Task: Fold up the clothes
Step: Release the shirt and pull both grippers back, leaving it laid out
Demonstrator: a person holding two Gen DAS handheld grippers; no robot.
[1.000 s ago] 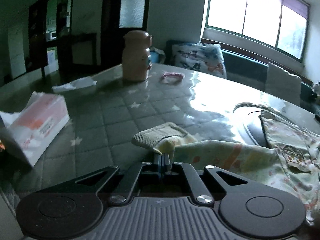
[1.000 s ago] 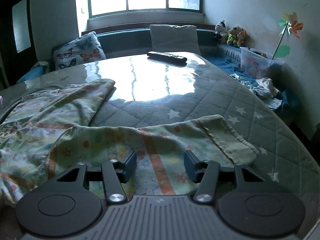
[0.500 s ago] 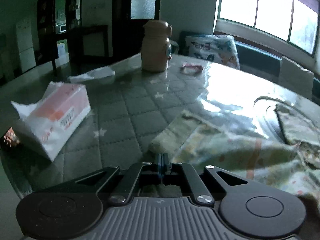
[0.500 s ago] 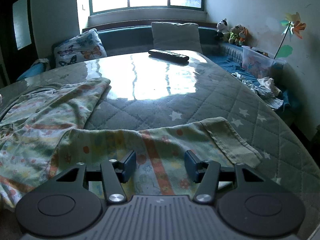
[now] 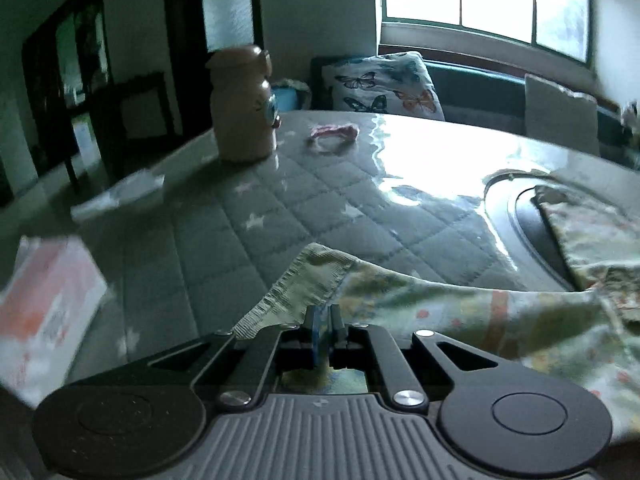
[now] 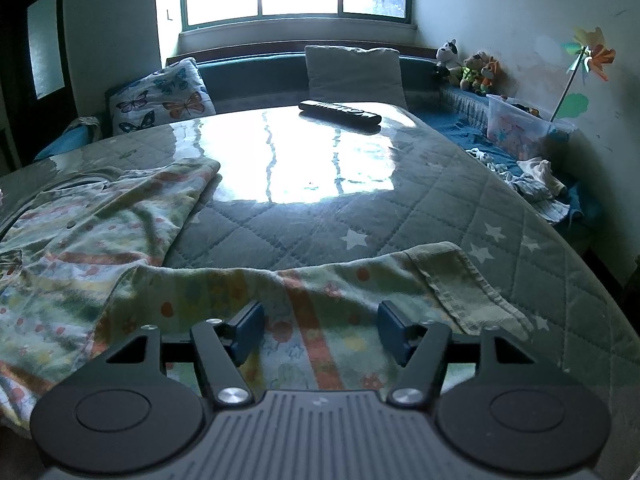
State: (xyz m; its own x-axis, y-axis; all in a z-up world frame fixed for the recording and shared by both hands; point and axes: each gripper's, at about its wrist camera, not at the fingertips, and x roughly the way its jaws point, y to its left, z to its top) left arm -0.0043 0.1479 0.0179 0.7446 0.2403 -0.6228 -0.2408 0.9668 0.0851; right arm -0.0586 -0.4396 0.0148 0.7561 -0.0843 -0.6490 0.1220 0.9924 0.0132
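The pale floral-print cotton garment (image 6: 120, 248) lies spread on the quilted, star-patterned grey surface (image 6: 400, 216), sleeves out for folding. The left gripper (image 5: 322, 312), angled downward, has its jaws closed at the left cuff; whether they pinch fabric cannot be told. The right gripper (image 6: 320, 326), angled downward over the right sleeve, has its jaws opening, gripping nothing.

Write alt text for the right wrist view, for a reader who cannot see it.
The right tongs, their jaws opening and touching nothing, hover over a sleeve of a patterned garment spread on a quilted, star-printed table. A remote control lies at the far edge, before a window bench with a butterfly cushion.
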